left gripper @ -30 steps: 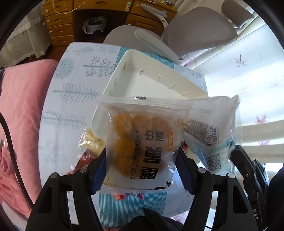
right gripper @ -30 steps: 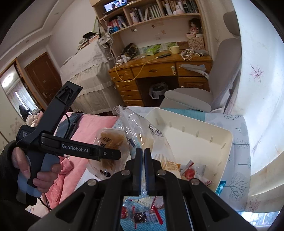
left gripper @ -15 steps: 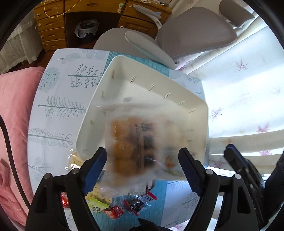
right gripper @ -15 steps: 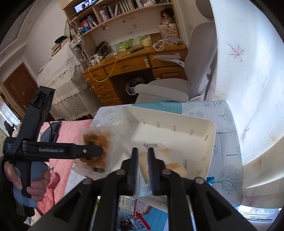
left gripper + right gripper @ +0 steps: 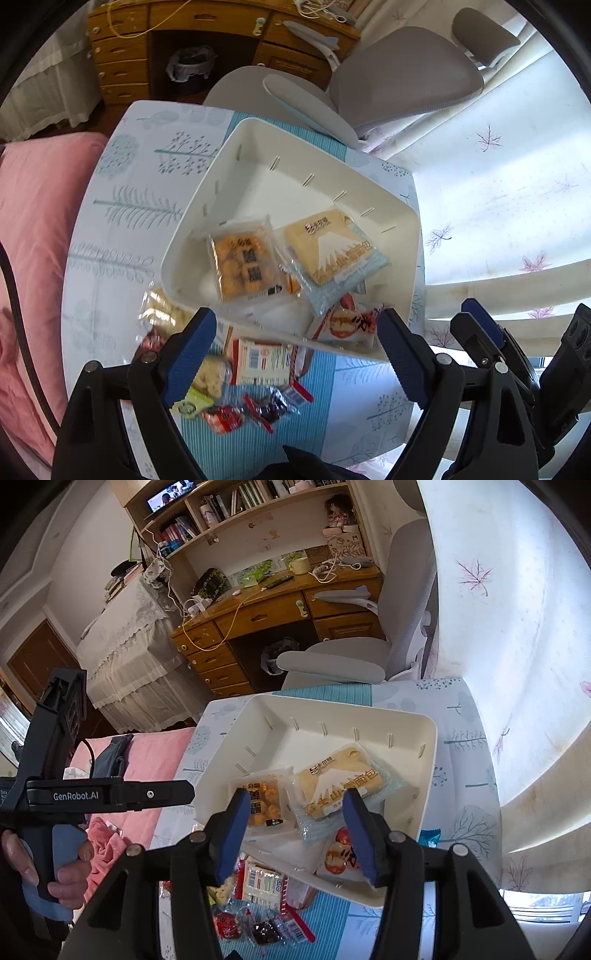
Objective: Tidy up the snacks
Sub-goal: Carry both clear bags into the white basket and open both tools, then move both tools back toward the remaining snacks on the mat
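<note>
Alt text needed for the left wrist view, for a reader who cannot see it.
Open left gripper above a white bin holding a pack of golden fried snacks and a bread pack with a mountain picture. More small snack packets lie loose on the patterned tablecloth below it.

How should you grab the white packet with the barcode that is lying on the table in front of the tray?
Come from straight above. The white packet lies flat on the blue-striped cloth, its far end tucked by the tray wall, other sweets crowding its near end. I would pinch its two long side edges, probably near the middle, where its flat body looks stiffest. The left gripper, open, hangs nearest.
</note>
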The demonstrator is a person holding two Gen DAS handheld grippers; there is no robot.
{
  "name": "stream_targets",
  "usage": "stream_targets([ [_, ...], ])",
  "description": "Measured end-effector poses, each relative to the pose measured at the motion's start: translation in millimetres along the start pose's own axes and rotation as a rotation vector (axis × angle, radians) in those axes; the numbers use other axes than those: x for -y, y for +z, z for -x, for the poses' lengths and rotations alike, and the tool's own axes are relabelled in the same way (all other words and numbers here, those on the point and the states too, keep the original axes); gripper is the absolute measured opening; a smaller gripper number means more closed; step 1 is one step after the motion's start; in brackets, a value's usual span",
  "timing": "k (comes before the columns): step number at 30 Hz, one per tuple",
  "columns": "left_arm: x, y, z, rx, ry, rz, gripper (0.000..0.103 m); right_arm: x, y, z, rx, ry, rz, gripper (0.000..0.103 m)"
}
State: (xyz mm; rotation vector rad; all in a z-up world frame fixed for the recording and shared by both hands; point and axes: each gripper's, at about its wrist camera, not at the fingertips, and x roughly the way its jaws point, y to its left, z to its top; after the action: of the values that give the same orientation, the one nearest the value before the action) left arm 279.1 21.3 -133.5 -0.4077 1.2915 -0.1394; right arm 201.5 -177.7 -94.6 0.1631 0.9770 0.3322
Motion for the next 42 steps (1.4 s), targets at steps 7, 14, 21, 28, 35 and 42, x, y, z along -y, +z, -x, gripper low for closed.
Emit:
stream_targets([
  [7, 0.8, -40.5, 22.5, 0.039, 0.029, 0.046, 0.088, -0.2, -15.6, 18.9, -0.013, 0.037, 0.037, 0.065],
  [14, -1.5, -91.8, 37.0, 0.061, 0.078, 0.113, 0.088, -3.3, -45.4, 31.1, -0.060, 0.066, 0.097, 0.070],
  [21, -2.7, -142.2, 46.5, 0.069, 0.122, 0.146, 0.088, -14.3, -71.5, 41.9, -0.098, 0.116, 0.150, 0.070],
  [28, -13.1, -174.8, 47.4, 0.048, 0.135, 0.165, 0.088, -22.7, -95.8, 46.7, -0.135, 0.150, 0.140, 0.071],
  [35, -28.6, -187.3, 49.4, 0.052, 0.125, 0.193, 0.088, -29.1, -115.7, 31.1, -0.269, 0.159, 0.116, 0.071],
  [42, -47.7, -184.1, 55.1, 0.049, 0.123, 0.168, 0.088, -37.5, -128.6, 19.8, -0.337, 0.149, 0.045, 0.071],
])
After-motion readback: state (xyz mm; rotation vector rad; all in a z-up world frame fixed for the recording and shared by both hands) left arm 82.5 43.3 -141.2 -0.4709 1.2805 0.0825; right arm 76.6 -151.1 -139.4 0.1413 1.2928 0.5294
